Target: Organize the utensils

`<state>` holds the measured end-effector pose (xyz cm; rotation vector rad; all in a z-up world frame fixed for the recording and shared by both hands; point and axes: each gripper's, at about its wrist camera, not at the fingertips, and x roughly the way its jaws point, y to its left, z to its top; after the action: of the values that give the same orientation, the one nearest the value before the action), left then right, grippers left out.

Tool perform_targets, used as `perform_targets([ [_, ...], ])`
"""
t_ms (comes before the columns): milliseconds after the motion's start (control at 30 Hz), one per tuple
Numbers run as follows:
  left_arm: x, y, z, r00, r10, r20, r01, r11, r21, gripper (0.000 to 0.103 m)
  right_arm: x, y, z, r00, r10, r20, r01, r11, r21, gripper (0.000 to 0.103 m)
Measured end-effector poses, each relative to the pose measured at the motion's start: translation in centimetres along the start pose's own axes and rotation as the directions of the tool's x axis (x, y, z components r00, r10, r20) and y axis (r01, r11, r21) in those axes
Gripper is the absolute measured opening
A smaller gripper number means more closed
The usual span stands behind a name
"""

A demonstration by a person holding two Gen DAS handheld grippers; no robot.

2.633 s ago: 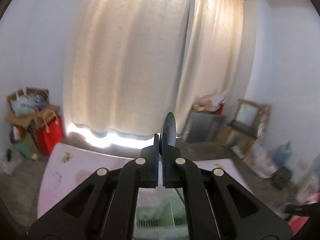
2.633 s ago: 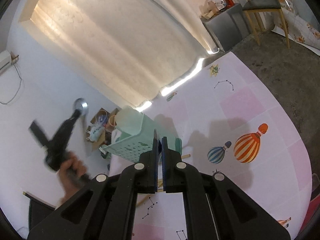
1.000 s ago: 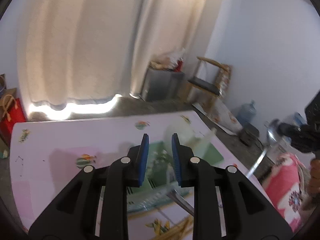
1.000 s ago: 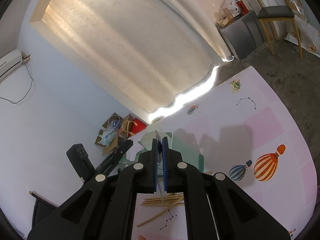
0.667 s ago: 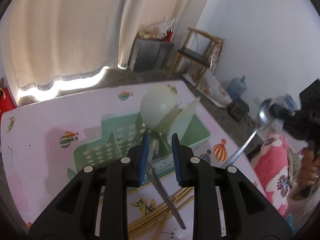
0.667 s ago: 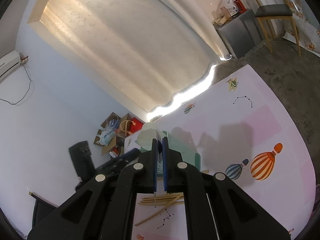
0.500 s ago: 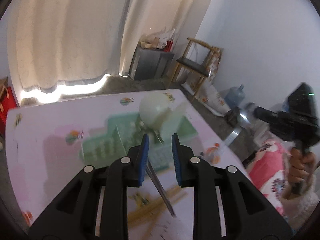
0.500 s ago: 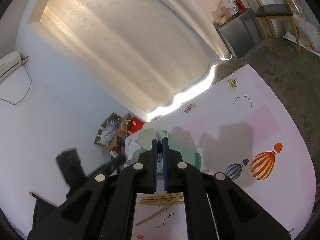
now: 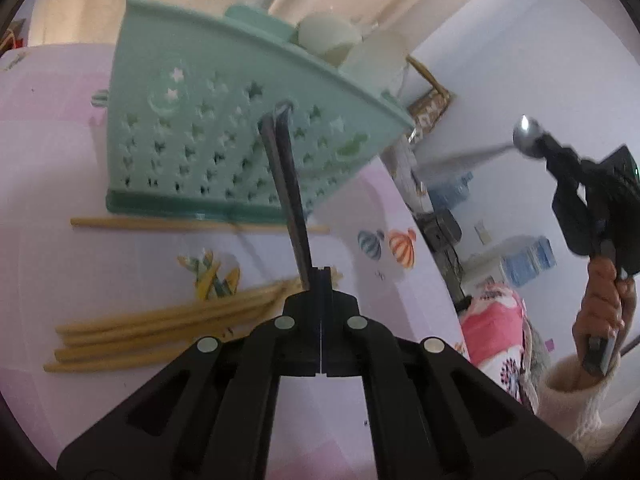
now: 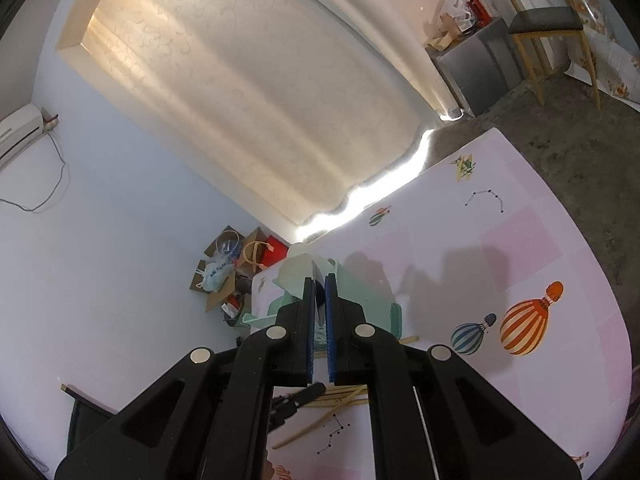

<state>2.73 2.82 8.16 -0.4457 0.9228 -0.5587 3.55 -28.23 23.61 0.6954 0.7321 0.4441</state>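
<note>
My left gripper (image 9: 322,274) is shut on the handle of a metal utensil (image 9: 286,184), which points up in front of the mint-green perforated basket (image 9: 208,128). Pale ladles (image 9: 352,48) stick out of the basket. Several wooden chopsticks (image 9: 160,322) lie on the pink table just left of the gripper. My right gripper (image 10: 319,284) is shut on a metal spoon (image 10: 317,272), held high above the table; in the left wrist view it shows with the spoon bowl (image 9: 527,135) raised at far right. The basket (image 10: 360,292) lies beyond its fingertips.
The pink table (image 10: 520,240) has balloon prints and ends at a far edge by the curtain. Chopsticks (image 10: 332,400) lie below the right gripper. A chair (image 10: 548,24) and grey cabinet stand on the floor at the right. Boxes and bags (image 10: 236,268) sit on the floor beyond the table.
My left gripper dropped low to the table, closed on the metal utensil by the chopsticks, and now faces the basket's side. The right gripper has stayed raised with its spoon.
</note>
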Motion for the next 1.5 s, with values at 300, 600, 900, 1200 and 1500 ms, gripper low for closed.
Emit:
perform_targets([
  [300,-2.4,-0.9,2.4,0.993,0.061,0.099,-0.068,0.995,0.071,0.000,0.2,-0.2,-0.2,1.000,0.012,-0.002,-0.012,1.000,0.008,0.006],
  [600,-5.5,-4.3,10.4,0.978,0.207,-0.013,-0.201,0.962,0.188,0.030,-0.2,-0.4,-0.1,1.000,0.012,0.016,-0.012,1.000,0.003,0.006],
  [900,1.4,-6.8,17.3,0.828,0.465,-0.315,-0.337,0.860,0.383,0.031,-0.7,-2.2,-0.3,0.998,0.061,0.026,-0.062,0.997,0.050,0.006],
  [1200,6.4,-7.1,17.4,0.733,0.570,-0.371,-0.403,0.803,0.439,0.032,-1.0,-3.0,0.1,0.997,0.077,0.028,-0.079,0.995,0.063,0.007],
  [1500,5.4,-6.8,17.0,0.729,0.569,-0.381,-0.378,0.799,0.468,0.030,-1.3,-3.5,0.0,0.998,0.059,0.035,-0.061,0.995,0.076,0.008],
])
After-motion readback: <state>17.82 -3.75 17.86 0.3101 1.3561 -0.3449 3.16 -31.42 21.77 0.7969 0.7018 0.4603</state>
